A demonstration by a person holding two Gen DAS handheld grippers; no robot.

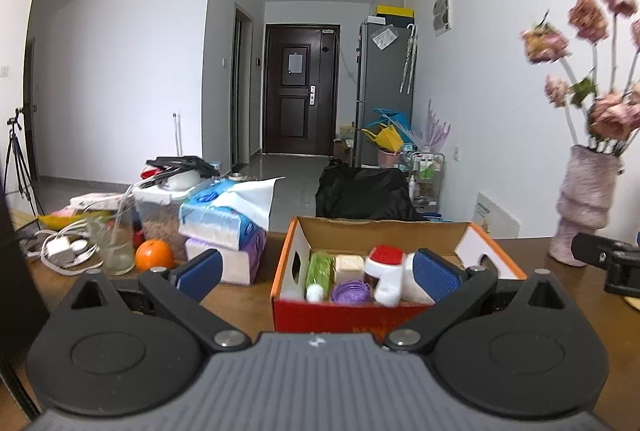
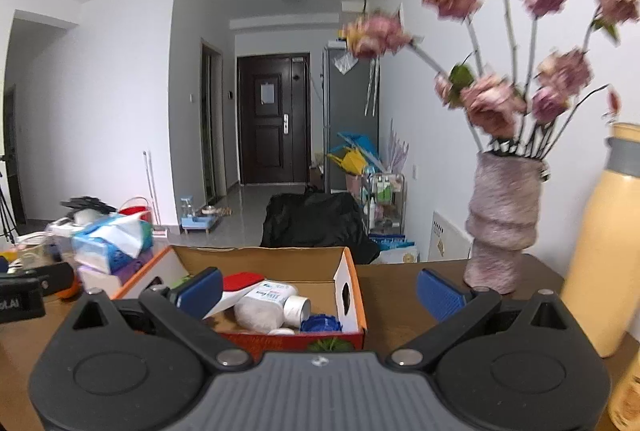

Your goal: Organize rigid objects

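An open red cardboard box (image 1: pixel 340 313) sits on the brown table and holds several small items: a green bottle (image 1: pixel 320 267), a purple lid (image 1: pixel 351 291), a beige block (image 1: pixel 349 265) and a white bottle with a red cap (image 1: pixel 386 267). My left gripper (image 1: pixel 316 273) is open and empty, just in front of the box. The box also shows in the right wrist view (image 2: pixel 348 287), with a white bottle (image 2: pixel 268 305) and a blue lid (image 2: pixel 320 323) inside. My right gripper (image 2: pixel 320 291) is open and empty, above the box's near right corner.
An orange (image 1: pixel 154 255), a glass jar (image 1: pixel 110 239), tissue packs (image 1: pixel 224 223) and chargers (image 1: pixel 60 249) crowd the table's left. A pink vase of flowers (image 2: pixel 502 227) and a yellow bottle (image 2: pixel 604 243) stand at the right. The right gripper's tip (image 1: pixel 608 263) shows in the left view.
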